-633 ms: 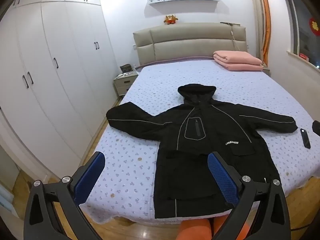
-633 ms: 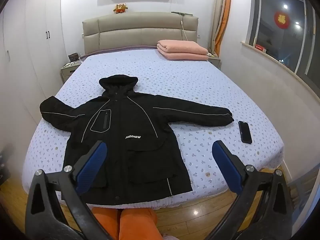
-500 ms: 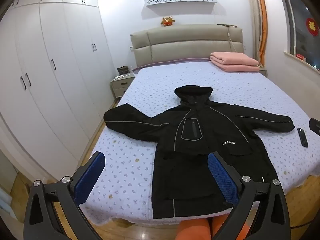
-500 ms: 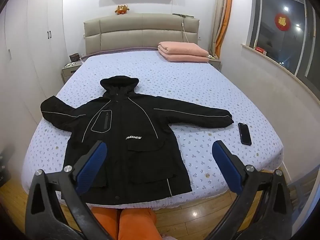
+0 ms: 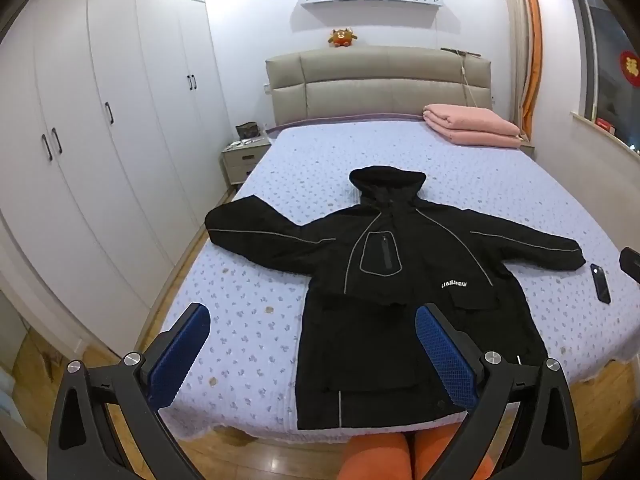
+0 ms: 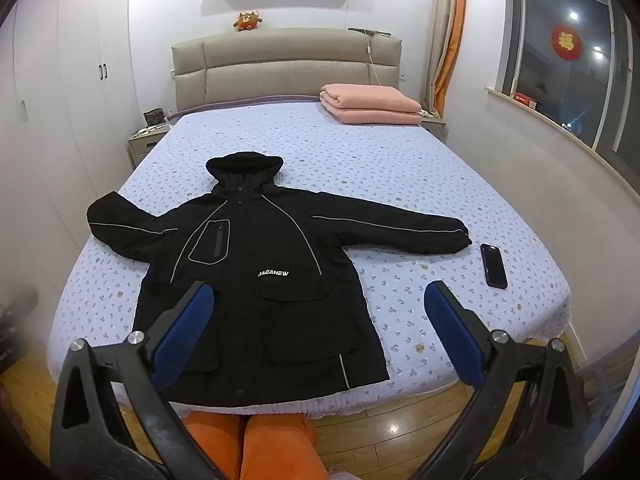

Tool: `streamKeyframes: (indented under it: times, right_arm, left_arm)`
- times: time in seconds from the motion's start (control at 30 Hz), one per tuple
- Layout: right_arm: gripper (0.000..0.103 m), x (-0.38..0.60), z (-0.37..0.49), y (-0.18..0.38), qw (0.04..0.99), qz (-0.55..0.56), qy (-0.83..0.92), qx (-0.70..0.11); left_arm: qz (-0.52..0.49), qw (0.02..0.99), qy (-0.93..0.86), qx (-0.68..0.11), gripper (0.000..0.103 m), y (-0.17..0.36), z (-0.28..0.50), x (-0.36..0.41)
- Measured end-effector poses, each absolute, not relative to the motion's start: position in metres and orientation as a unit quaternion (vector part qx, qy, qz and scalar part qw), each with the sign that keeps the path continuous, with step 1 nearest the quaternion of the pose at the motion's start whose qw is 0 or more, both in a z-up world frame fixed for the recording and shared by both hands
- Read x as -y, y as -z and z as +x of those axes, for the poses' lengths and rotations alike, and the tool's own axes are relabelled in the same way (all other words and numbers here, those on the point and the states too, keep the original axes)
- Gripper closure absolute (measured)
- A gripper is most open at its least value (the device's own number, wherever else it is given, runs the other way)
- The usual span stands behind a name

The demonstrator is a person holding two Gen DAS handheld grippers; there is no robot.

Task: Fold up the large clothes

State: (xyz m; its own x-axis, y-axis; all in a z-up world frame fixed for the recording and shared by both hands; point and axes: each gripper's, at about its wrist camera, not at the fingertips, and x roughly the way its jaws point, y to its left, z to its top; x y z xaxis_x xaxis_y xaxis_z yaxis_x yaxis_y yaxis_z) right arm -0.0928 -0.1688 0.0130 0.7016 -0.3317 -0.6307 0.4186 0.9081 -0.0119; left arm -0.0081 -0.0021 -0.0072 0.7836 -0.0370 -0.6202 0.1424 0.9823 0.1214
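Jacket [image 6: 256,280] lies flat lengthwise on the bed [image 6: 400,168], hood toward headboard [image 6: 286,66]; both grippers [image 5: 312,354] [image 6: 318,332] gape empty.

Home bedroom: bed [image 5: 400,152], wardrobe [image 5: 100,120], nightstand [image 5: 242,158]

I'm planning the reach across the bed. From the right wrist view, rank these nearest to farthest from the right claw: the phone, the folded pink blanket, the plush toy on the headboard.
1. The phone: on the bedspread just beyond the right claw, off the jacket's sleeve cuff.
2. The folded pink blanket: at the head of the bed, right side.
3. The plush toy: on top of the headboard, against the wall.
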Motion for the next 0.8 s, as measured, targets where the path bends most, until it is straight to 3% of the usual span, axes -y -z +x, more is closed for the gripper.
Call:
streamKeyframes:
  times: [0.8]
  right_arm:
    - [0.0, 0.159, -0.094, -0.012, 0.921, 0.059, 0.199, -0.329]
  left_arm:
    - [0.077, 0.939, 0.048, -0.331, 0.001, 0.004, -0.005, -0.009]
